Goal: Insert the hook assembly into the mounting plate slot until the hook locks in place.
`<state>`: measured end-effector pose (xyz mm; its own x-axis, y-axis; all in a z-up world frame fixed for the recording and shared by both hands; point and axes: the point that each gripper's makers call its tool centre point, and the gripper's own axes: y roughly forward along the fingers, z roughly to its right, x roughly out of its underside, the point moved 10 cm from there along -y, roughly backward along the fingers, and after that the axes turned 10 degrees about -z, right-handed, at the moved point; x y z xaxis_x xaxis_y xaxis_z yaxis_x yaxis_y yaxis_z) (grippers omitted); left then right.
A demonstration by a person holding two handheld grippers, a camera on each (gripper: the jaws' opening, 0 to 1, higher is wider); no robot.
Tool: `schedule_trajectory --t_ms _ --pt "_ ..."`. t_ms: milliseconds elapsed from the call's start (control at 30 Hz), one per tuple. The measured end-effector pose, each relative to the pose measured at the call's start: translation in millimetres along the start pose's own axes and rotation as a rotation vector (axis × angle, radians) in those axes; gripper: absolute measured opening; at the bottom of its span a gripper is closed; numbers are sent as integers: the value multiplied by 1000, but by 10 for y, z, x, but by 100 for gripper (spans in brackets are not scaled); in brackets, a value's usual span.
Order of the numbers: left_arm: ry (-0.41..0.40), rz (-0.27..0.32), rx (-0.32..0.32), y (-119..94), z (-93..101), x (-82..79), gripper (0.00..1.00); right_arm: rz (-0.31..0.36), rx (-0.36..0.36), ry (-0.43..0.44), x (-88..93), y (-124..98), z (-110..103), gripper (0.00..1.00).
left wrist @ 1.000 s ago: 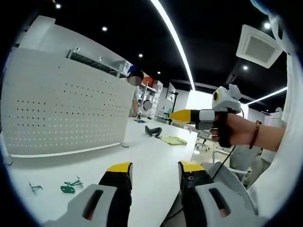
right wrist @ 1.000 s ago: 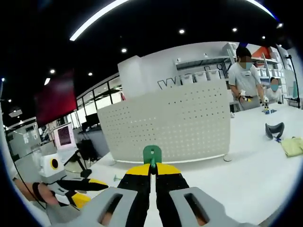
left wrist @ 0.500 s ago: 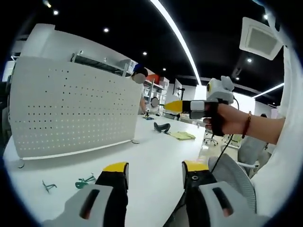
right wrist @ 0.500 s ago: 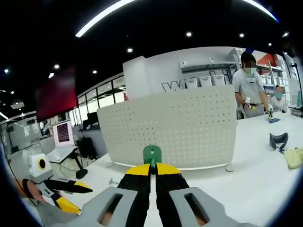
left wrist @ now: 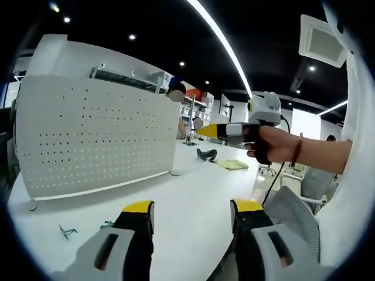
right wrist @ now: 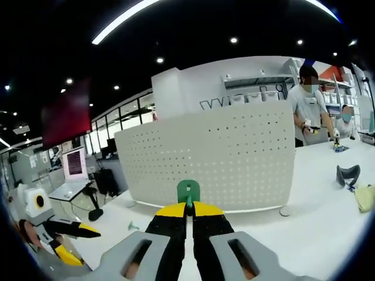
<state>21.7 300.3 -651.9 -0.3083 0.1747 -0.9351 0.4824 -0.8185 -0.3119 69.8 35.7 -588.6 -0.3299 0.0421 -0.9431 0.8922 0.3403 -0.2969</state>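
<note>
While your right gripper [right wrist: 188, 206] pinches the green hook [right wrist: 188, 191] between closed jaws before the white pegboard [right wrist: 217, 158], your left gripper [left wrist: 192, 212] hangs spread over the table [left wrist: 187, 190], green hooks [left wrist: 67, 232] lying nearby.

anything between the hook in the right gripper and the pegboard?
Nothing visible. The right gripper is shut on the green hook, and past it lies only bare white table up to the pegboard. The loose hooks lie off to the side.
</note>
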Motion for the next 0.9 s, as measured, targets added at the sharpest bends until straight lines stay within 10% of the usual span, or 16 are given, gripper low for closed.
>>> schedule_trajectory --t_ms 900 --pt "21 -11 -33 -77 -72 32 68 53 52 -110 -373 318 160 1"
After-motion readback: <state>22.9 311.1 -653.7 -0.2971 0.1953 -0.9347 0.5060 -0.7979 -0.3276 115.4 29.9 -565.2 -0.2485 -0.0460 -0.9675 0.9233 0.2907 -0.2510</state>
